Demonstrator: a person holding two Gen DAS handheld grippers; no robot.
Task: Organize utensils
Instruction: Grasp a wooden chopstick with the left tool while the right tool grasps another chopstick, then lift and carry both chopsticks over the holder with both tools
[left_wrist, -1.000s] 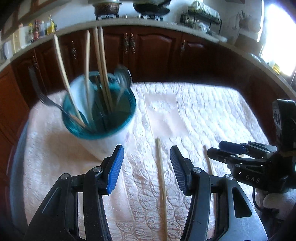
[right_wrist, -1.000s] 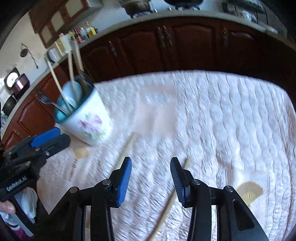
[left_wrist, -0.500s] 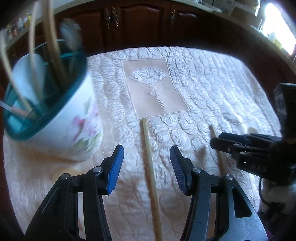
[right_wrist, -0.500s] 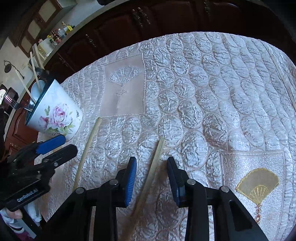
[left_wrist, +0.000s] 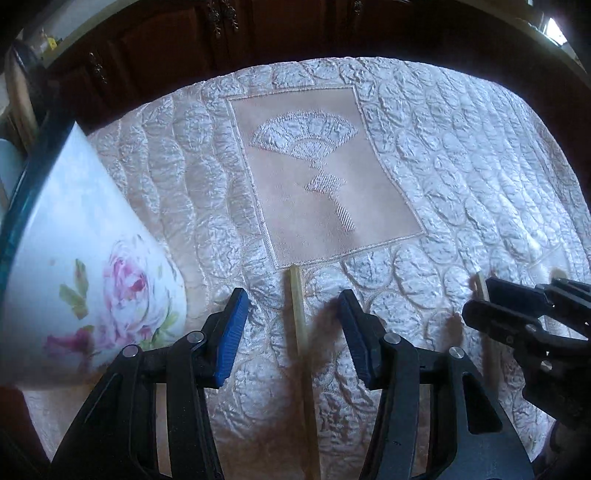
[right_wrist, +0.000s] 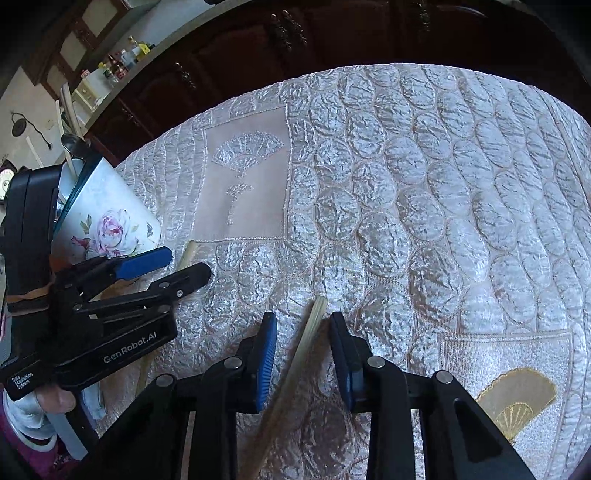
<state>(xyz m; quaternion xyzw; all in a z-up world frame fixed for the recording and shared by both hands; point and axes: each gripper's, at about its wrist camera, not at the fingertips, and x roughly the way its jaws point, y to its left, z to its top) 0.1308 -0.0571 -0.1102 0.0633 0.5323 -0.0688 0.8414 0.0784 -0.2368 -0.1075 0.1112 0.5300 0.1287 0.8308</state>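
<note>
Both grippers are dropping lower than a second ago, jaws released, each straddling a chopstick: left gripper (left_wrist: 291, 328) over one chopstick (left_wrist: 300, 332), right gripper (right_wrist: 303, 350) over the other stick (right_wrist: 308, 339). Closing on the quilted cloth (left_wrist: 461, 166) is risking the thin sticks rolling or the fabric getting pinched; the cup (left_wrist: 85, 266) at lower left is sitting close enough to be getting bumped.

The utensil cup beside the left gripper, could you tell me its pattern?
White cup with pink roses, green leaves, teal rim; clearest in the left wrist view.

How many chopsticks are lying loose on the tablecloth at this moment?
2: one chopstick between the open left gripper fingers, another chopstick between the open right gripper fingers. More sticks stand in the floral cup.
</note>
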